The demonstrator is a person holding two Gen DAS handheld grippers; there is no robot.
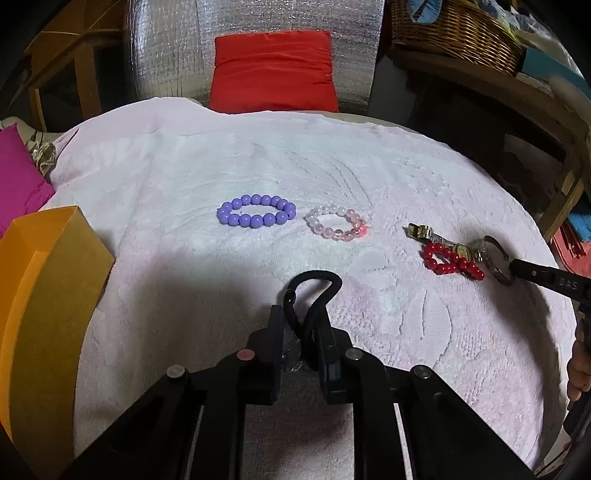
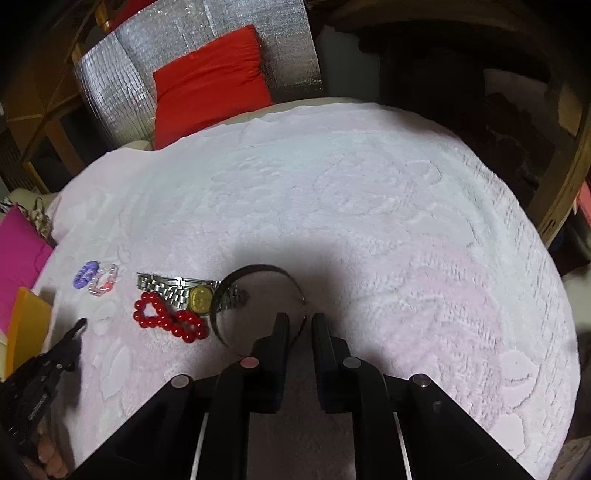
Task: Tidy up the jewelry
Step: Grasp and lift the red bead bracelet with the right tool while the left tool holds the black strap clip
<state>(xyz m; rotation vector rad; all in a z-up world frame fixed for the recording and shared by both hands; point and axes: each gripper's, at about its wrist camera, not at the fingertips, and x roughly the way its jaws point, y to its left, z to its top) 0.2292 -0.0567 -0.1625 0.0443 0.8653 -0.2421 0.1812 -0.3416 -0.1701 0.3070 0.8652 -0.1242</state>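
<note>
My left gripper (image 1: 301,314) is shut on a black hair tie (image 1: 314,286) and holds it above the pale pink towel (image 1: 184,166). A purple bead bracelet (image 1: 256,215) and a clear pink bead bracelet (image 1: 336,222) lie ahead of it. At the right lie a red bead bracelet (image 1: 452,261) and a metal watch with a gold face (image 1: 460,250). My right gripper (image 2: 300,318) is shut on the rim of a dark bangle (image 2: 255,271) beside the watch (image 2: 201,297) and the red bracelet (image 2: 168,321).
An orange-yellow open box (image 1: 48,280) stands at the left edge of the towel. A red cushion (image 1: 273,70) leans on a silver foil panel behind. A magenta cushion (image 1: 18,184) lies far left. A wicker basket (image 1: 454,29) sits on a wooden shelf at the right.
</note>
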